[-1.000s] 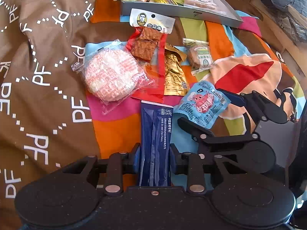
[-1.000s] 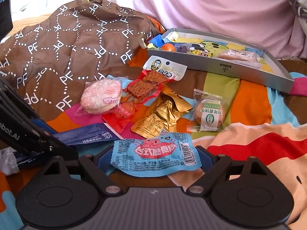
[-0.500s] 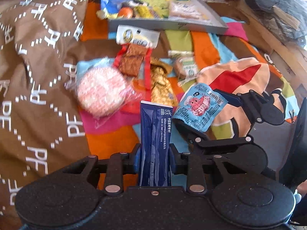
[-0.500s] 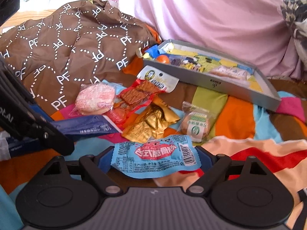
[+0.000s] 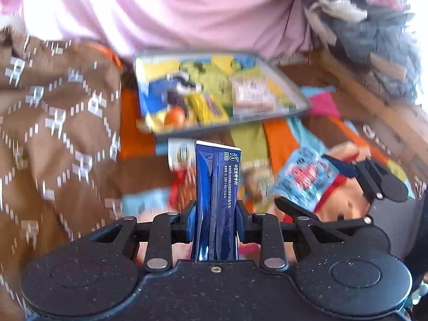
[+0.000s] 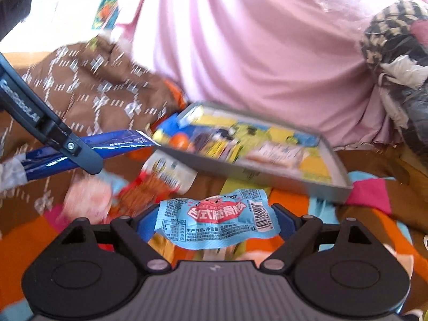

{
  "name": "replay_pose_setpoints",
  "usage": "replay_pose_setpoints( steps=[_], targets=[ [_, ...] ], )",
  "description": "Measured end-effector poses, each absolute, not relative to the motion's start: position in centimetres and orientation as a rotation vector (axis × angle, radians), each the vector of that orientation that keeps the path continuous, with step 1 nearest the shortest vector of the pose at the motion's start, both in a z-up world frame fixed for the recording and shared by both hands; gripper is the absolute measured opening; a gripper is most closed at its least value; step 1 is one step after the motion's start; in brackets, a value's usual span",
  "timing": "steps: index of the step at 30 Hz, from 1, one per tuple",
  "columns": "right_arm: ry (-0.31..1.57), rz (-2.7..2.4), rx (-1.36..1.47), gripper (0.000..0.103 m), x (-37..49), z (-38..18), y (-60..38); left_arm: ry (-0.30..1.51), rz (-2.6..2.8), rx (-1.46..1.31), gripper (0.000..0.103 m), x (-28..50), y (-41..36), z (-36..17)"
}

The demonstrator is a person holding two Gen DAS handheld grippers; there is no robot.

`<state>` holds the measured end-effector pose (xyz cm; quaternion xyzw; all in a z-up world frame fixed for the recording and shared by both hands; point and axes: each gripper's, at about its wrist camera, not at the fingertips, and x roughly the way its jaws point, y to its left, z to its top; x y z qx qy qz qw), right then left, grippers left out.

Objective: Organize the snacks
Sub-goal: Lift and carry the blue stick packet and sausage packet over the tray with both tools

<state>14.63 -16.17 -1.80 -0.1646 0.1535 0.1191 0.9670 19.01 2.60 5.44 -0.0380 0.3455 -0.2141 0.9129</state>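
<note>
My left gripper [image 5: 215, 214] is shut on a long dark blue sachet [image 5: 216, 187] that stands up between its fingers, raised off the bedspread. My right gripper [image 6: 214, 220] is shut on a light blue snack packet [image 6: 216, 220] with a red label, also lifted. Each gripper shows in the other's view: the right one with its blue packet [image 5: 307, 176] at right, the left one with the sachet [image 6: 101, 147] at left. Ahead lies a grey tray [image 5: 294, 91] holding several snacks and an orange ball [image 5: 174, 115].
Loose snacks stay on the striped bedspread: a red packet with a white top [image 6: 160, 182] and a round pink cake in clear wrap [image 6: 88, 200], both blurred. A brown patterned quilt [image 5: 53, 133] rises at left, pink fabric [image 6: 254, 40] behind the tray, piled clothes [image 5: 374, 40] at far right.
Both grippers have lifted with their packets and moved forward toward the tray; the tray now sits lower and nearer in both views, and the loose snacks have slipped beneath.
</note>
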Motion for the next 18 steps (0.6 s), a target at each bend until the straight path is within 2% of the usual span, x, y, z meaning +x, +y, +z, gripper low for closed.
replay_pose_setpoints(
  steps=[12, 18],
  targets=[
    [0.186, 0.269, -0.368, 0.090, 22.6, 4.7, -15.0, 0.475, -0.421, -0.066, 0.031, 29.2, 2.3, 10.3],
    [0.243, 0.237, -0.376, 0.090, 28.5, 4.8, -14.5, 0.417, -0.341, -0.139, 0.031, 35.6, 2.6, 11.0]
  ],
)
